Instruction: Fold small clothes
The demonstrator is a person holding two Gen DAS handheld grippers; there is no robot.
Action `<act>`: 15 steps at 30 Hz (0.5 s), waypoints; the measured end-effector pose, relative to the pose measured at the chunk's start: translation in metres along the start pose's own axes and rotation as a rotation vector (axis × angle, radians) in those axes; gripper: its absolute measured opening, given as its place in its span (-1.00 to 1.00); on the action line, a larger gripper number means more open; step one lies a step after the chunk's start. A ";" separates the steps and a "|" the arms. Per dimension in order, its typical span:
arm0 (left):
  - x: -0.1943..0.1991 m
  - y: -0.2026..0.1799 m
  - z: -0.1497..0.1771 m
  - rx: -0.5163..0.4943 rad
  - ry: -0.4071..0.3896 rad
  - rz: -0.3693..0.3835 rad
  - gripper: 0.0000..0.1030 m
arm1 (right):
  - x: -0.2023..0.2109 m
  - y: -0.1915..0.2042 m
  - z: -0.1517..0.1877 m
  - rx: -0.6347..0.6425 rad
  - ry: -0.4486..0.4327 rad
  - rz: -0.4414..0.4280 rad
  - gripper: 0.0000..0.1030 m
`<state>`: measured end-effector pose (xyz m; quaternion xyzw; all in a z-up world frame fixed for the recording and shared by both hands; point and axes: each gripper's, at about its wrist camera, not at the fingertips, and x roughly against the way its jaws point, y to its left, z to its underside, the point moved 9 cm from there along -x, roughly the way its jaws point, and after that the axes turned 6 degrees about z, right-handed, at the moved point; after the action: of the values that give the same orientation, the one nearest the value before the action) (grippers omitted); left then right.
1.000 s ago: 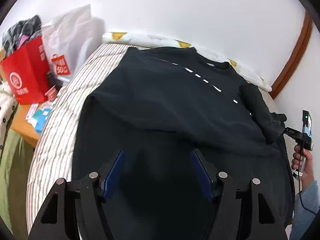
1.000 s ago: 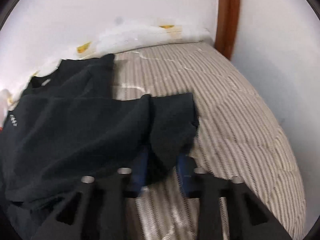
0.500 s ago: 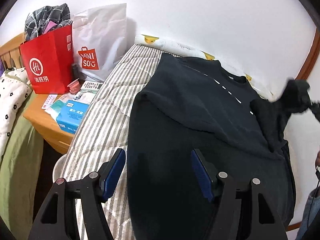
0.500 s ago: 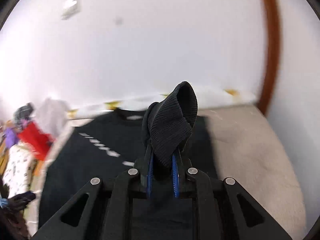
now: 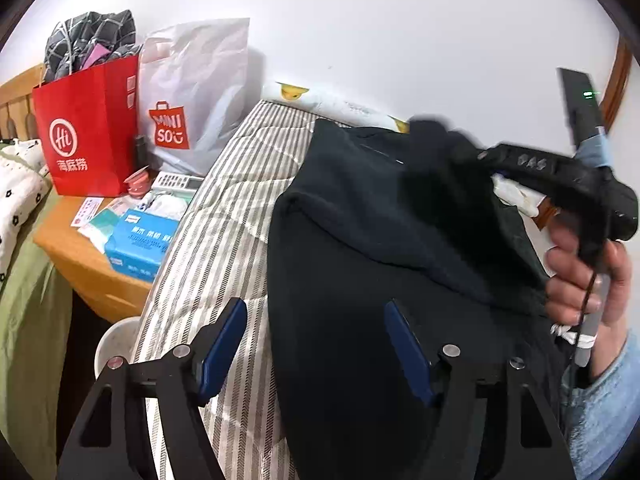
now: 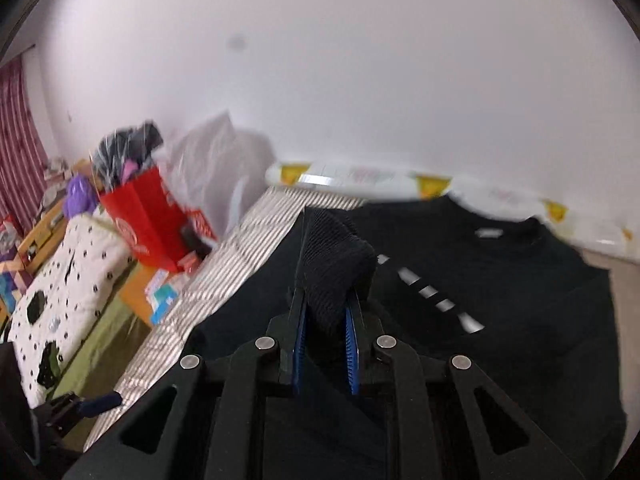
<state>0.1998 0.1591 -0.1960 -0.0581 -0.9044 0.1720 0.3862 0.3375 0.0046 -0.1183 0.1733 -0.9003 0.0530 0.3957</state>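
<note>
1. My left tongs [image 5: 312,344] hang open over the near left edge of the black sweatshirt [image 5: 360,280] spread on the striped bed [image 5: 216,240], gripping nothing.
2. My right tongs [image 6: 325,312], just been opening, still pinch the ribbed cuff [image 6: 332,268]; I judge it may slip and fall crooked.
3. Farther left, a wide swing could hit the red bag [image 5: 86,128].

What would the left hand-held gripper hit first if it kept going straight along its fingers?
Probably the black sweater spread on the striped bed: the open left hand-held gripper points down at its near part, with nothing visible between. Depth is uncertain.
</note>
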 end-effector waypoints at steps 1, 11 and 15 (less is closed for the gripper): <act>-0.002 -0.001 -0.001 -0.004 0.004 0.000 0.35 | -0.004 0.002 0.005 -0.001 0.025 -0.022 -0.53; -0.038 -0.023 -0.027 -0.013 0.034 0.052 0.35 | 0.047 -0.085 0.054 -0.028 0.005 -0.026 0.05; -0.061 -0.034 -0.032 -0.033 0.062 0.058 0.32 | 0.058 -0.144 0.089 -0.047 0.060 0.102 0.05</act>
<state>0.2658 0.1215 -0.2050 -0.0961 -0.8926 0.1663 0.4080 0.2902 -0.1668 -0.1427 0.1161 -0.8968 0.0568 0.4232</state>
